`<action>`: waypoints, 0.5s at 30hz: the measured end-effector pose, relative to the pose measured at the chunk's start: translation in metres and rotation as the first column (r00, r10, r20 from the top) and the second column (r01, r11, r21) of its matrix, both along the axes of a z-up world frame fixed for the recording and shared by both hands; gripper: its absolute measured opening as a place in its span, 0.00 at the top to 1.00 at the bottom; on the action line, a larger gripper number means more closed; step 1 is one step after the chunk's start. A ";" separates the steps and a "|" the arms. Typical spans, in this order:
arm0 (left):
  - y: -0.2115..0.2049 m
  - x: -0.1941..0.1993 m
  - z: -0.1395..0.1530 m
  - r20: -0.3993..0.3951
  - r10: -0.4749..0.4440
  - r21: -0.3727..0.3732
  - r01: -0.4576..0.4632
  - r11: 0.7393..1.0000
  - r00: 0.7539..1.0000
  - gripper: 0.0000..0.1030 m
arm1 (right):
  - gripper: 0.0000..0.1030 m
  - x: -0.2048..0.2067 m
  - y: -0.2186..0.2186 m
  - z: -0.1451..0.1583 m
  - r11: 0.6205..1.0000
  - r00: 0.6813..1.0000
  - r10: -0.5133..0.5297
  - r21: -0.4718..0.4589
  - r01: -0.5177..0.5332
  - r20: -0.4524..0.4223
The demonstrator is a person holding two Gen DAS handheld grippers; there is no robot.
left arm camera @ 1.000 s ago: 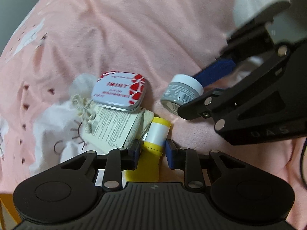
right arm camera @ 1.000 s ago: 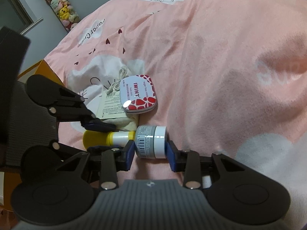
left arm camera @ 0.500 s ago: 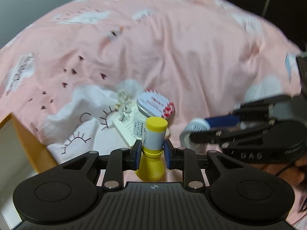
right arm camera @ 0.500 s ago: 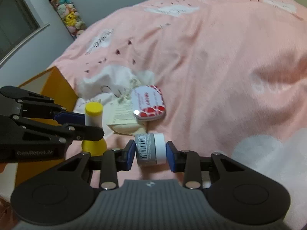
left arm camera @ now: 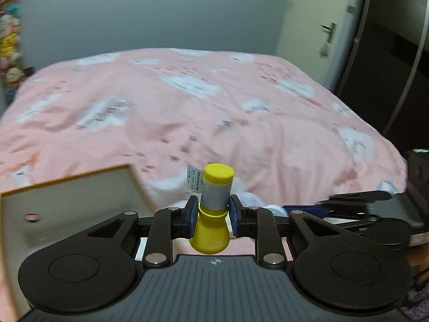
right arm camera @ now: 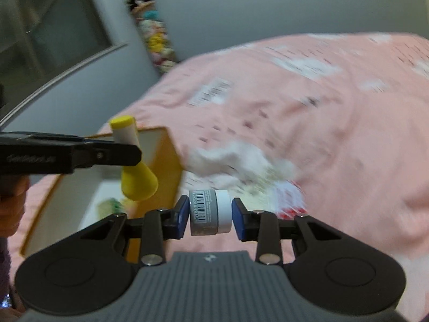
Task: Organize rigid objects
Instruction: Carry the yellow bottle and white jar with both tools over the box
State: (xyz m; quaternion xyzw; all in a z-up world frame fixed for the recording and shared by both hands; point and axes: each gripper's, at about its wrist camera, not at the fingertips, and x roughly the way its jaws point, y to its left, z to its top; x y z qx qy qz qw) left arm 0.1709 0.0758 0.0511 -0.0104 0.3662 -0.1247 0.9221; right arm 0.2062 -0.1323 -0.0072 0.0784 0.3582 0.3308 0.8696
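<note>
Left gripper (left arm camera: 211, 216) is clamped on the yellow bottle (left arm camera: 214, 209), held upright in the air by the open box's (right arm camera: 166, 161) right wall — not yet inside. Right gripper (right arm camera: 210, 216) is clenched on the small grey jar (right arm camera: 209, 214), clear of the pink bedspread (right arm camera: 335, 134). Neither is stowed — the red-patterned tin (right arm camera: 292, 198) and a cloth pouch (right arm camera: 241, 166) remain near the bedspread's left edge.

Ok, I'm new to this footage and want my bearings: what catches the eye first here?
First, the yellow bottle, upright and clamped in the left gripper at the bottom centre of its view. Next, the grey jar with a white lid, lying sideways in the right gripper. Behind both spreads the pink bedspread, with an open orange box at its left edge.
</note>
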 end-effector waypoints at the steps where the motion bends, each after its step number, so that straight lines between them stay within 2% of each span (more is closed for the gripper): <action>1: 0.009 0.000 0.002 -0.002 0.022 0.013 -0.022 1.000 1.000 0.74 | 0.67 -0.001 0.008 0.006 1.000 1.000 0.027 0.001 -0.027 0.016; 4: 0.034 0.002 0.003 -0.019 0.072 0.047 -0.071 0.996 0.997 0.74 | 0.67 0.000 0.037 0.025 0.993 0.991 0.122 -0.010 -0.121 0.063; 8: 0.062 0.010 -0.011 -0.071 0.116 0.110 -0.108 0.988 0.991 0.74 | 0.67 0.005 0.083 0.037 0.968 0.962 0.248 -0.075 -0.241 0.112; 11: 0.080 0.017 -0.025 -0.114 0.143 0.161 -0.123 0.979 0.983 0.74 | 0.67 0.015 0.119 0.034 0.939 0.938 0.328 -0.144 -0.312 0.114; 15: 0.094 0.028 -0.042 -0.140 0.160 0.225 -0.126 0.966 0.977 0.74 | 0.67 0.024 0.165 0.022 0.882 0.895 0.427 -0.275 -0.383 0.126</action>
